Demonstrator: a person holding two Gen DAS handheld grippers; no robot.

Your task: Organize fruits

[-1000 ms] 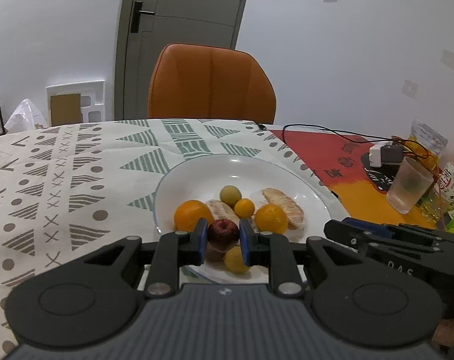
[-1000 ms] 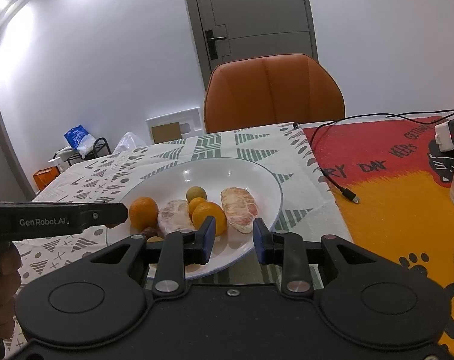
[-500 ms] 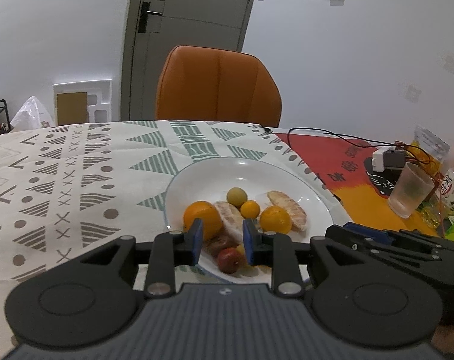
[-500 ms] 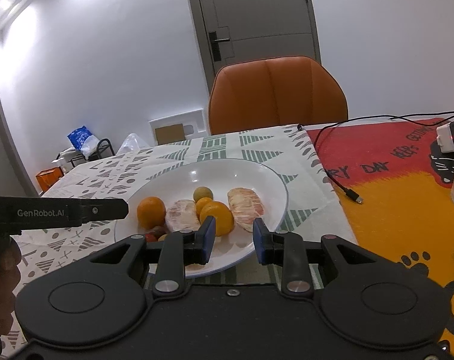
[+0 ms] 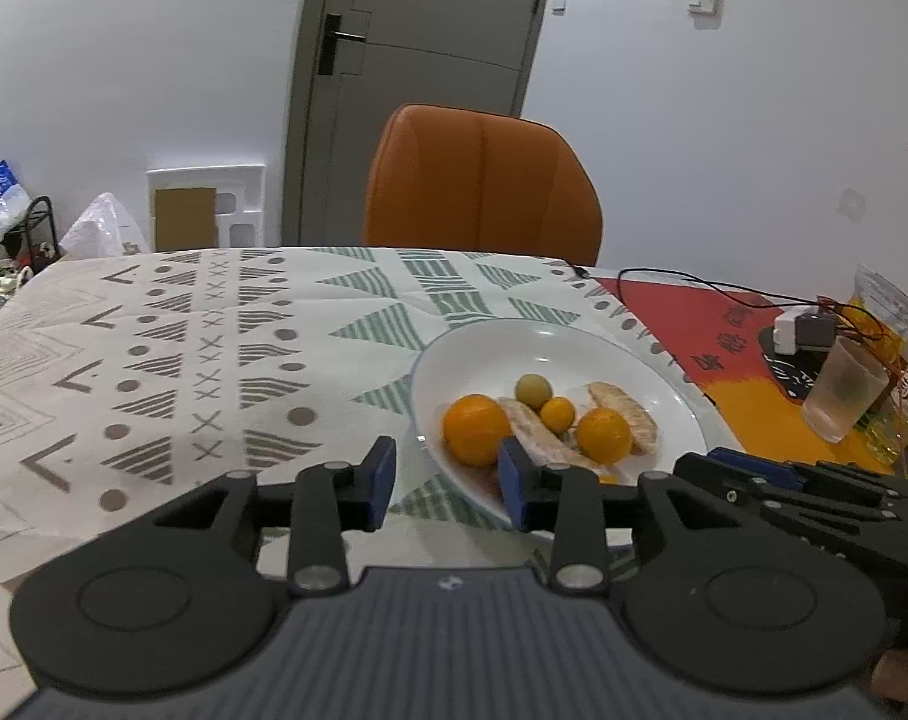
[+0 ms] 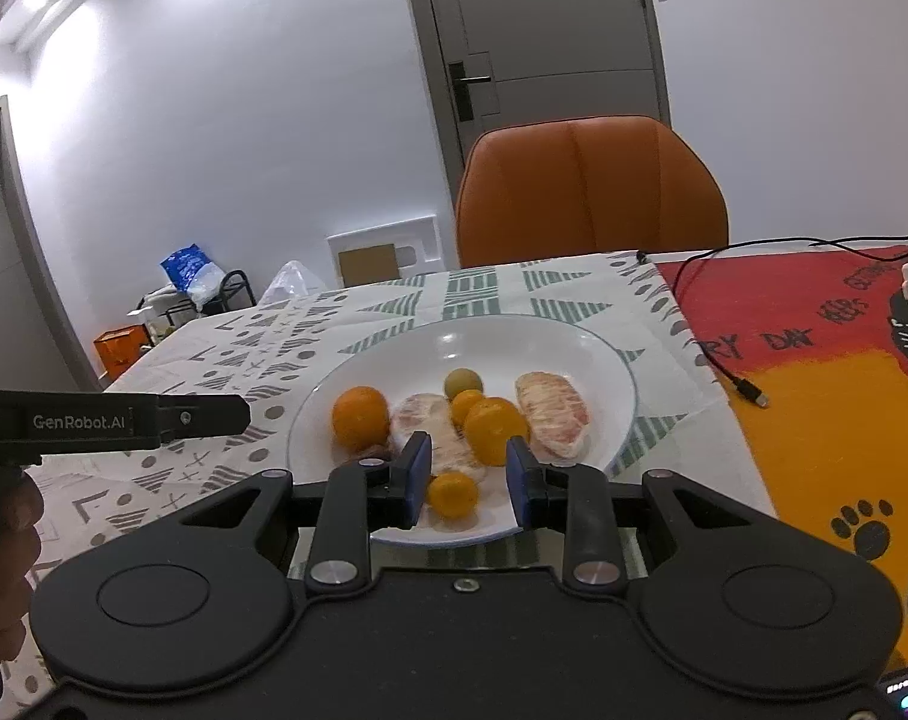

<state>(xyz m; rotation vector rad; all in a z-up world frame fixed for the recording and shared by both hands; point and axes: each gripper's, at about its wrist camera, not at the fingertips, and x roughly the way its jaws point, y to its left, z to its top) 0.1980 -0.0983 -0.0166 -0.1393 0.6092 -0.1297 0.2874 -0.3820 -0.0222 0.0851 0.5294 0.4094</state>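
A white plate (image 5: pixel 574 348) (image 6: pixel 598 354) on the patterned cloth holds two oranges (image 5: pixel 475 429) (image 6: pixel 496 431), two peeled citrus segments (image 6: pixel 553 414), a green fruit (image 5: pixel 533 390) and small yellow fruits (image 6: pixel 452 493). A dark red fruit (image 6: pixel 372 453) lies at the plate's near left, mostly hidden. My left gripper (image 5: pixel 446 483) is open and empty at the plate's near-left rim. My right gripper (image 6: pixel 467 474) is open and empty above the plate's near edge, with a small yellow fruit between its fingers.
An orange chair (image 5: pixel 484 186) stands behind the table. A black cable (image 6: pixel 718 360), a white charger (image 5: pixel 799 330), a plastic cup (image 5: pixel 844 390) and snack packets (image 5: pixel 883 306) lie on the red and orange mat at the right. The patterned cloth (image 5: pixel 183 360) stretches to the left.
My left gripper let go of the dark red fruit onto the plate, opened and drew back to the left. My right gripper stayed open and hardly moved.
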